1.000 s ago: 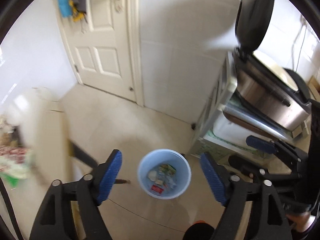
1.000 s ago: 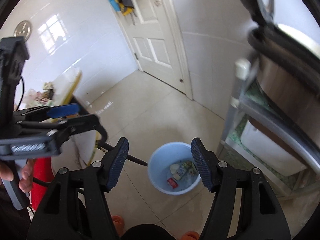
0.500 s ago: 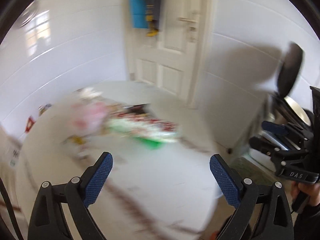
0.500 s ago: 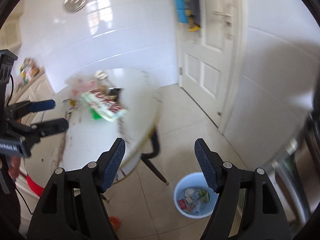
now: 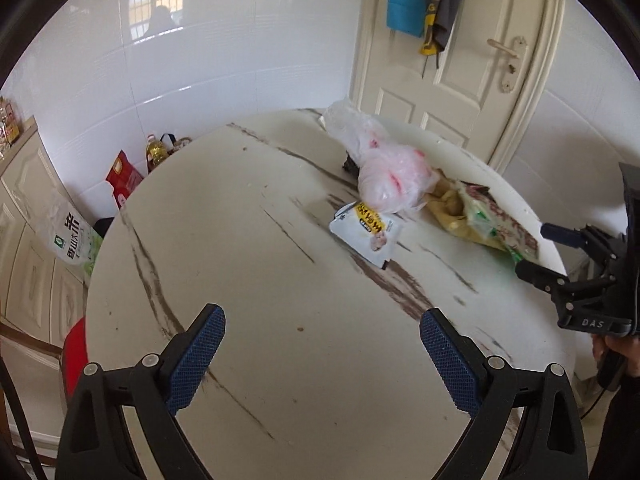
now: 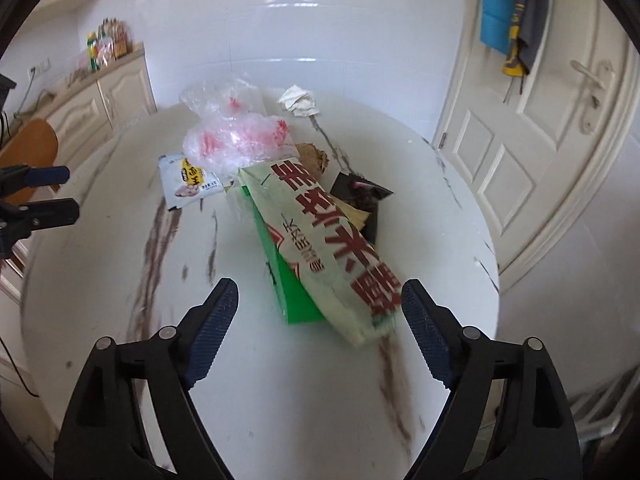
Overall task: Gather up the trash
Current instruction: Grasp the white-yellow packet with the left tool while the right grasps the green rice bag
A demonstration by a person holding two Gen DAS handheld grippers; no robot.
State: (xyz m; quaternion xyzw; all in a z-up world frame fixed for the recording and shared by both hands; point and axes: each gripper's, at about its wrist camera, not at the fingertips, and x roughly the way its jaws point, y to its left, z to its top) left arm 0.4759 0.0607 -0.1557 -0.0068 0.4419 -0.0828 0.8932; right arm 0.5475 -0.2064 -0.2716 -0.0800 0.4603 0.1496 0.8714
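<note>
A: While both hover over the tabletop (image 5: 240, 280), how do the grippers stand?

B: Left gripper (image 5: 322, 350) spread wide, nothing between its jaws. Right gripper (image 6: 318, 326) jaws opening, empty, above the near end of the rice bag (image 6: 320, 240).

A: Trash?

B: On the tabletop: rice bag, white packet (image 5: 366, 232), plastic bag (image 5: 384, 176) touching the packet, crumpled paper (image 6: 298, 100) behind.

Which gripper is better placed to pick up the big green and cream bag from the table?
Right gripper, probably: the bag lies just ahead of its opening, empty jaws. The left gripper faces bare table.
</note>
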